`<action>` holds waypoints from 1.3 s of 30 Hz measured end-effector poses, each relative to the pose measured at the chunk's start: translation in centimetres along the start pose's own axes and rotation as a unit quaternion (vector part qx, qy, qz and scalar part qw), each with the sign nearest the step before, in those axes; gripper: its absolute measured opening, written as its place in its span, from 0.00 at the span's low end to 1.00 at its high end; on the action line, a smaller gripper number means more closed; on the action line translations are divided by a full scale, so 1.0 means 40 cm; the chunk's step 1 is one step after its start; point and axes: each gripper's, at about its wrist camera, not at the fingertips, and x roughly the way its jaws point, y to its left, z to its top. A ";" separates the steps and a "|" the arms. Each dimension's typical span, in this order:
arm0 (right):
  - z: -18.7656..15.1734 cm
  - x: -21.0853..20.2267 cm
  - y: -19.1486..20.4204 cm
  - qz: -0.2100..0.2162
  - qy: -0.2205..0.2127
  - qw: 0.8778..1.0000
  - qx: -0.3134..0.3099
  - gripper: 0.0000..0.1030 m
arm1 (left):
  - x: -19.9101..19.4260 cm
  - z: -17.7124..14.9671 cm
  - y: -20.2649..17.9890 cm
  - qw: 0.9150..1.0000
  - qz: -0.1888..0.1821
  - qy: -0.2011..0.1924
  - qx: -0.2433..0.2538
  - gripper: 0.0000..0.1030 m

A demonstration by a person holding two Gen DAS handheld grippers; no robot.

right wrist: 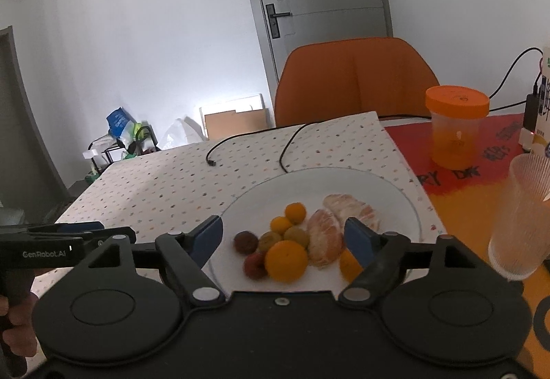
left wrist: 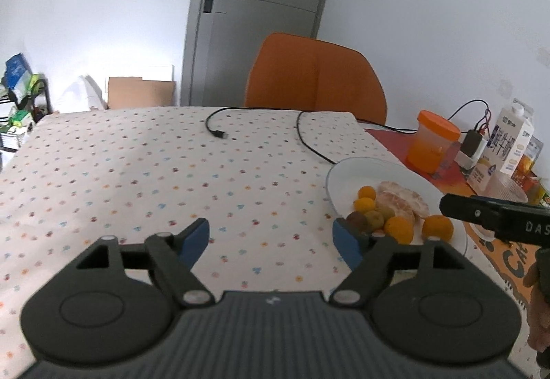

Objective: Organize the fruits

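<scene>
Dotted white cloth is spread over most of the table, with a red-orange mat along its right edge. Fruits are piled on a white plate near the cloth's right edge. The left gripper and right gripper are held wide open, nothing gripped. An orange chair and grey door are seen beyond the far edge.
</scene>
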 end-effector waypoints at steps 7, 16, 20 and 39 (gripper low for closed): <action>-0.012 -0.019 0.045 0.002 -0.004 1.000 0.003 0.96 | -0.058 -0.005 0.039 1.000 0.014 -0.014 -0.006 0.89; -0.024 -0.048 0.086 0.006 -0.001 1.000 0.011 1.00 | -0.118 -0.029 0.071 1.000 0.023 -0.010 -0.012 0.98; -0.031 -0.063 0.113 0.003 0.000 1.000 0.003 1.00 | -0.143 -0.041 0.087 0.999 0.024 -0.010 -0.020 1.00; -0.061 -0.146 0.202 -0.011 0.005 1.000 0.006 1.00 | -0.275 -0.100 0.152 0.999 0.029 -0.005 -0.017 1.00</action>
